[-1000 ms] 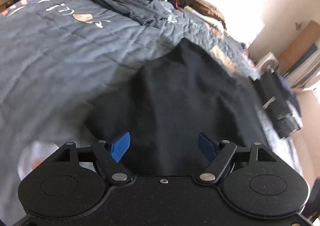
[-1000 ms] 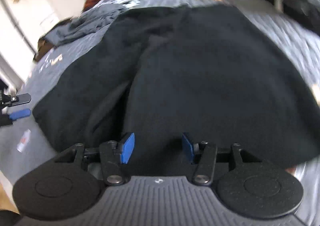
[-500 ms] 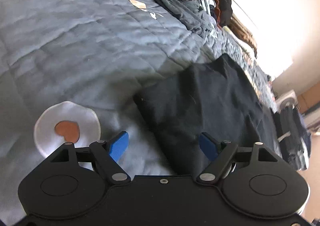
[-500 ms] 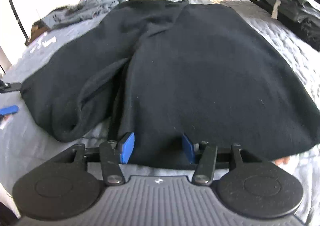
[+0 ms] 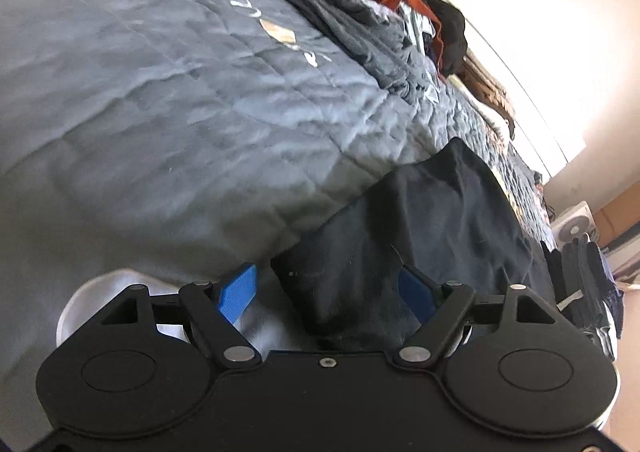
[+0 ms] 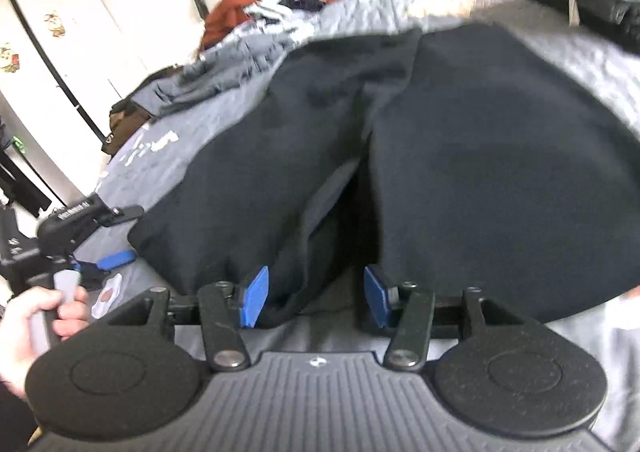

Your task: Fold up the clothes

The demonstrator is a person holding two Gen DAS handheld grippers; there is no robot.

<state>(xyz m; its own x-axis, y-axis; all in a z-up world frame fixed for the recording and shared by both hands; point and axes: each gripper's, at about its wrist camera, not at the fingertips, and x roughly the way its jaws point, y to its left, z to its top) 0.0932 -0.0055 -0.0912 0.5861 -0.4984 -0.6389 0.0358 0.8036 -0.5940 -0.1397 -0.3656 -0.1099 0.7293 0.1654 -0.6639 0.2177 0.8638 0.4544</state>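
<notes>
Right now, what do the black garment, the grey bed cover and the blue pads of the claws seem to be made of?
The black garment looks like soft matte knit, maybe fleece or cotton: it drapes in thick rounded folds with no shine. The grey bed cover seems quilted fabric, with stitched lines and puckers. The blue pads of the left claw look like ribbed matte plastic or rubber; which one is unclear.

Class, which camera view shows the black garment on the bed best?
The right wrist view: the black garment fills it almost whole, central fold included. The left wrist view catches only its near corner and one side on the grey quilt.
</notes>
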